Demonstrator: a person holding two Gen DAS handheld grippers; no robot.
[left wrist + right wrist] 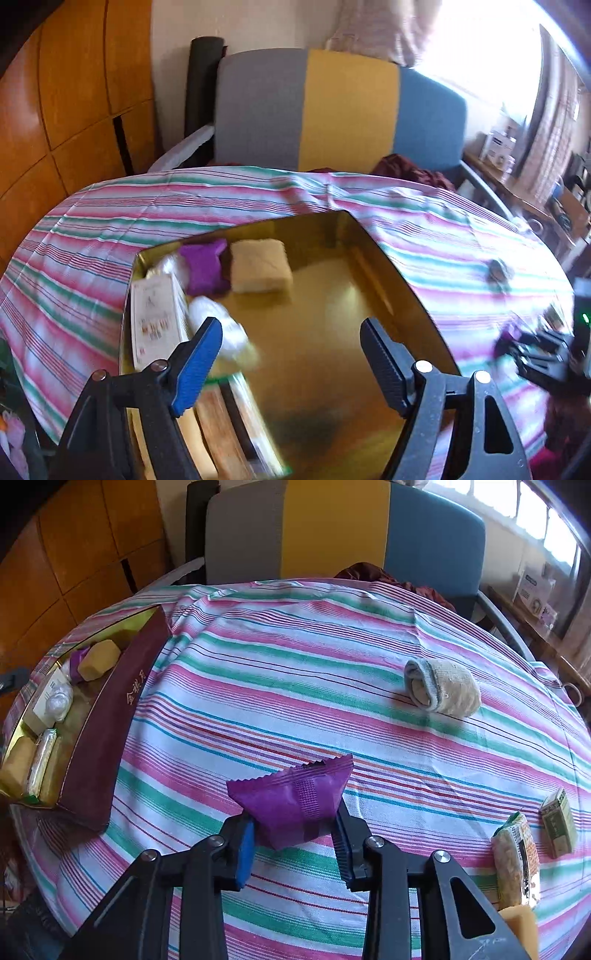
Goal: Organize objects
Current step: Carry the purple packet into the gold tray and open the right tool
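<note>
Gold lining shows under the left gripper [291,354], whose jaws stand wide with nothing between them above the open box [391,280]; a purple packet [205,269] and a yellow sponge [260,266] lie at the box's far end, a white carton [157,317] along its left wall. From the right wrist, the right gripper [295,834] pinches a purple wrapper [291,801] over the striped tablecloth [295,672] near its front edge, the box [99,746] sits at the cloth's left edge, a rolled sock [441,690] lies toward the far right, and two snack packs [517,853] lie at the right edge.

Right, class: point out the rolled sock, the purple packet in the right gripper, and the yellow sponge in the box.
Sock [443,692]: right wrist view, middle of the roll.
Purple packet [295,801]: right wrist view, centre seam.
Yellow sponge [260,265]: left wrist view, top face.
</note>
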